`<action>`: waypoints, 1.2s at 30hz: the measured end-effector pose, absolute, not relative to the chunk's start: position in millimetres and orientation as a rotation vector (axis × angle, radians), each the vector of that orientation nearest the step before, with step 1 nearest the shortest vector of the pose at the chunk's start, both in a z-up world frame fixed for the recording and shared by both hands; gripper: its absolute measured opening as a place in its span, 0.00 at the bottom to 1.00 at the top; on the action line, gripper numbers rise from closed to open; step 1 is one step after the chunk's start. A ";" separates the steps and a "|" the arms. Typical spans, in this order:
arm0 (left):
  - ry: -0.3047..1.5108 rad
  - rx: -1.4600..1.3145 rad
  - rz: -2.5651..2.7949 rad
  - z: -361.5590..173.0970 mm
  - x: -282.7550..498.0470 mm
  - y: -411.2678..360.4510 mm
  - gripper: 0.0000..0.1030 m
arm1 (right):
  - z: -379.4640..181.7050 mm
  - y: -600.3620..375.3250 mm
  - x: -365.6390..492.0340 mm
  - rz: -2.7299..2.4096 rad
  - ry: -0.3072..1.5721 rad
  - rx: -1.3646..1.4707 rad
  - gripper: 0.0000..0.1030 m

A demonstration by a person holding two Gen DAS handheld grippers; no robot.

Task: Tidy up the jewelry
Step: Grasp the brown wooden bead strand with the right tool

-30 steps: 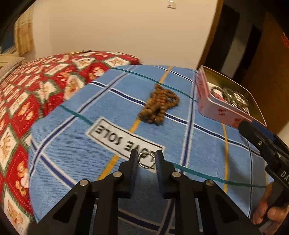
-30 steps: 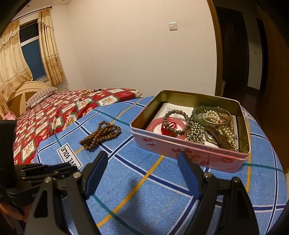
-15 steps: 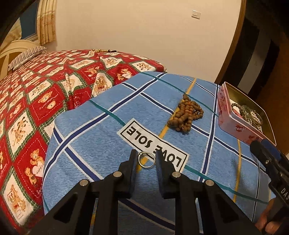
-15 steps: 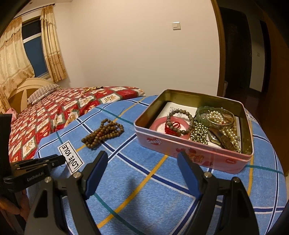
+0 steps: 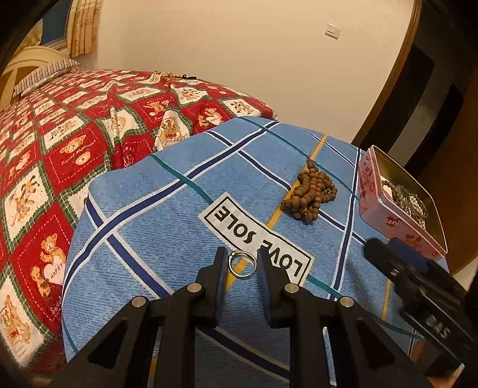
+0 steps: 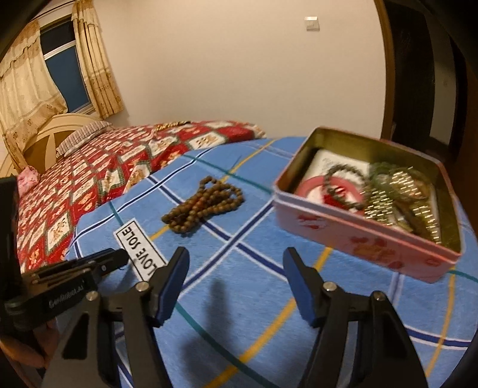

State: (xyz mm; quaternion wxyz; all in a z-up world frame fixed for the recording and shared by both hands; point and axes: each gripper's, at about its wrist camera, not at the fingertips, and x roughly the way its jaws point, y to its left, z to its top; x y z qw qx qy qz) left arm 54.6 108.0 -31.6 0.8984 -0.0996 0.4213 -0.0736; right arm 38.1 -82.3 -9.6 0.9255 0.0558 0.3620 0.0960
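You look across a blue plaid cloth (image 5: 167, 226) bearing a white "LOVE SOLE" label (image 5: 257, 238). Beside it lies a red patchwork quilt (image 5: 59, 140) printed with teddy bears, with a striped pillow (image 6: 80, 140) against a cream headboard (image 6: 44, 134). Gold curtains (image 6: 95, 68) frame a dark window (image 6: 65, 74), and a light switch (image 6: 311, 23) sits on the plain wall.

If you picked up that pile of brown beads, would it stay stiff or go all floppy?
Probably floppy: the brown beads lie in a loose heap of loops on the blue blanket, so they look strung. They would likely dangle and swing from the fingers. The round beads might slip from a pinch, though the soft cloth should keep them from rolling.
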 end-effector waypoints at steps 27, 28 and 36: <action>0.891 -0.212 -0.151 -34.0 58.5 108.4 0.19 | -24.7 -38.1 100.5 0.198 0.879 -0.045 0.35; 0.891 -0.209 -0.150 -33.8 58.3 107.9 0.19 | -24.9 -40.3 94.8 0.205 0.880 -0.050 0.35; 0.890 -0.164 -0.136 -32.4 57.5 101.6 0.19 | -24.9 -65.1 51.3 0.238 0.878 -0.051 0.35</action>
